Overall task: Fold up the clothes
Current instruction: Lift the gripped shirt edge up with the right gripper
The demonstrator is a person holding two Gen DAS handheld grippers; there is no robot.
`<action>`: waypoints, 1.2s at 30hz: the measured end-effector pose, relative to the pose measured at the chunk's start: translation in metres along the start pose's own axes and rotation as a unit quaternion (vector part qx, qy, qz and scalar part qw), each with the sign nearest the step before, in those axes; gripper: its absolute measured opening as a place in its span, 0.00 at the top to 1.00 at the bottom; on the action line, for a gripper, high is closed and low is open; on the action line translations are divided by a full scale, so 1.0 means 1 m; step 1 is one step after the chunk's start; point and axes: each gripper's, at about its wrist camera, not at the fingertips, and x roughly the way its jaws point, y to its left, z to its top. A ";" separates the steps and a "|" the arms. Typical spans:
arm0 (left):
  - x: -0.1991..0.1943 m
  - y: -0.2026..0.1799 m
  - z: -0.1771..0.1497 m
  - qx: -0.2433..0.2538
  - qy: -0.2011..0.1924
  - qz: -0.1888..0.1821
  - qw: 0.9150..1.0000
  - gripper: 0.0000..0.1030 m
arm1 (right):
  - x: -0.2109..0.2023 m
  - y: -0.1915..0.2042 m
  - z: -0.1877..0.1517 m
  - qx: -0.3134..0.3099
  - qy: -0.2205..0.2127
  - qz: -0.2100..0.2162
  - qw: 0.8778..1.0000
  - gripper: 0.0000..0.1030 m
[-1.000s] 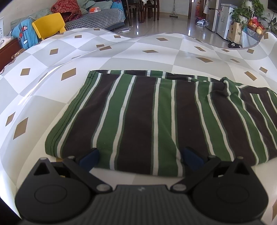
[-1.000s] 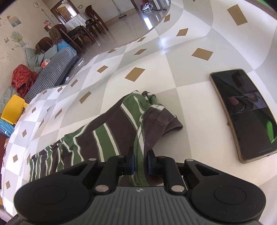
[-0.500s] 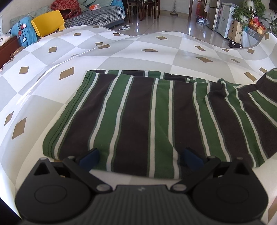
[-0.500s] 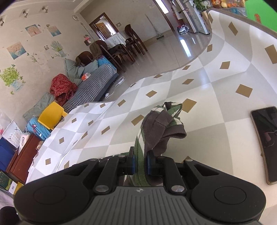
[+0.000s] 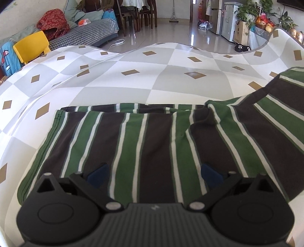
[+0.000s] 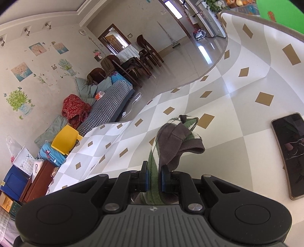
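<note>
From the left wrist camera, the near edge of the striped shirt (image 5: 152, 144) runs under the black body of the left gripper (image 5: 153, 173), so where the cloth ends toward the camera is hidden, and its right part is cut off by the frame edge. The shirt lies spread on the checked tablecloth (image 5: 117, 83), green, brown and white stripes running away from the camera, with its right side rising off the table toward the upper right. The left gripper's blue fingertips (image 5: 97, 172) stand wide apart over the near part of the cloth, holding nothing; whether they touch the fabric cannot be told. Beyond the table are a yellow chair (image 5: 31, 46), a houndstooth sofa (image 5: 85, 36) and potted plants (image 5: 266, 13). From the right wrist camera, the flat part of the shirt is out of sight; only a bunched piece with a brown ribbed cuff (image 6: 178, 140) shows, standing up above the right gripper (image 6: 153, 178). The blue pads (image 6: 145, 179) are drawn close together with a green-striped fold of cloth pinched between them, lifted clear of the table. A dark phone (image 6: 290, 157) lies flat on the tablecloth to the right, well apart from the cloth, its lower corner cut off by the gripper body.
</note>
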 end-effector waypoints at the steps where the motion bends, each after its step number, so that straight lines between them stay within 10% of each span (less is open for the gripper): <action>1: 0.002 -0.006 0.001 0.003 0.002 -0.003 1.000 0.00 | -0.001 0.000 0.001 0.001 -0.002 0.003 1.000 0.88; 15: 0.004 -0.058 0.011 0.029 0.014 -0.054 0.998 0.00 | -0.012 -0.013 0.013 0.032 -0.027 0.012 0.999 0.88; 23: -0.025 0.007 0.004 0.044 0.005 -0.035 0.998 0.00 | -0.015 -0.014 0.018 0.037 -0.034 0.011 0.999 0.88; 29: -0.019 0.070 -0.016 -0.040 0.041 -0.004 0.998 0.00 | -0.013 0.003 0.015 0.017 -0.031 0.019 0.999 0.88; 36: -0.015 0.071 -0.028 -0.027 0.041 -0.007 0.999 0.00 | -0.009 0.028 0.012 -0.005 -0.029 0.030 0.999 0.88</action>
